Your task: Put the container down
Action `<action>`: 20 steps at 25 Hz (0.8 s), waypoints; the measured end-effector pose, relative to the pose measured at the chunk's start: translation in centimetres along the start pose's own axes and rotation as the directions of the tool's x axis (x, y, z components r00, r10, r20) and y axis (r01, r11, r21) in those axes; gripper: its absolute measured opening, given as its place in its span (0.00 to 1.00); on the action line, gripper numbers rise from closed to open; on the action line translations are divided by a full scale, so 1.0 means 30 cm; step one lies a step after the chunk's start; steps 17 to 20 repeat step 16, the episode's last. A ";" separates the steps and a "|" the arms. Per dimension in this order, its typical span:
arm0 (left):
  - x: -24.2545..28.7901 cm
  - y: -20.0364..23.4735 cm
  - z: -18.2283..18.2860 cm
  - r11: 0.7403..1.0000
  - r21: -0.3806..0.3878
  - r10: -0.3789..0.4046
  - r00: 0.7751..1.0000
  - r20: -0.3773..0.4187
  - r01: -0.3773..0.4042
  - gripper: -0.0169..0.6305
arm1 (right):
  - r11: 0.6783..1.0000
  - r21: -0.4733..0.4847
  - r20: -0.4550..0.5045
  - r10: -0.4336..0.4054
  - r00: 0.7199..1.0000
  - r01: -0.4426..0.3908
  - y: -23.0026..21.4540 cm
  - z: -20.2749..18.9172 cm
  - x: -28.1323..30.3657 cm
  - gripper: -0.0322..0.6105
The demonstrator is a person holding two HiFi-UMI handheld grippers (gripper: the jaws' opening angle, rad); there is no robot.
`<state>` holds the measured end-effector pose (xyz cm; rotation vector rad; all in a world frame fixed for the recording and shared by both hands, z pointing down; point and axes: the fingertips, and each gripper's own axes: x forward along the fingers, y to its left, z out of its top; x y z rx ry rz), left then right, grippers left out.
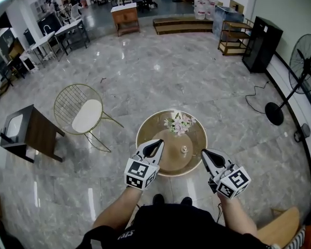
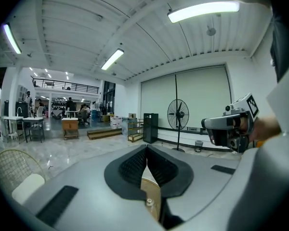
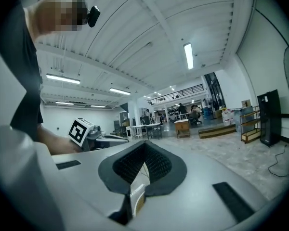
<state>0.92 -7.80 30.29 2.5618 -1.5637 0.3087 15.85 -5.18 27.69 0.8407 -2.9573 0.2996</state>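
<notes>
A round wooden table (image 1: 147, 134) stands just in front of me, with a bunch of pale flowers (image 1: 179, 123) at its far side. Near its middle sits a small pale container (image 1: 184, 150), standing free with nothing touching it. My left gripper (image 1: 156, 144) hovers over the table's near left edge, its jaws shut and empty. My right gripper (image 1: 205, 154) hangs over the near right edge, also shut with nothing in it. In the left gripper view the closed jaws (image 2: 147, 147) point almost level into the room. The right gripper view shows its jaws (image 3: 145, 143) closed too.
A gold wire chair (image 1: 83, 113) with a white seat stands left of the table, and a dark side table (image 1: 33, 134) beyond it. A black standing fan (image 1: 300, 71) and a floor cable are at the right. A wooden seat (image 1: 280, 227) is at my right.
</notes>
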 end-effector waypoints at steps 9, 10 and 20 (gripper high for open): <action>-0.002 0.030 0.015 1.000 0.011 0.021 1.000 0.016 -0.021 0.05 | 0.999 0.022 0.002 0.025 1.000 -0.025 0.028 -0.023 0.023 0.07; -0.002 0.031 0.014 1.000 0.006 0.020 1.000 0.014 -0.020 0.05 | 0.999 0.024 0.005 0.032 0.999 -0.032 0.036 -0.016 0.032 0.07; -0.020 0.036 0.021 1.000 0.008 0.014 1.000 0.017 -0.014 0.05 | 0.999 0.032 0.018 0.041 0.999 -0.042 0.061 0.007 0.055 0.07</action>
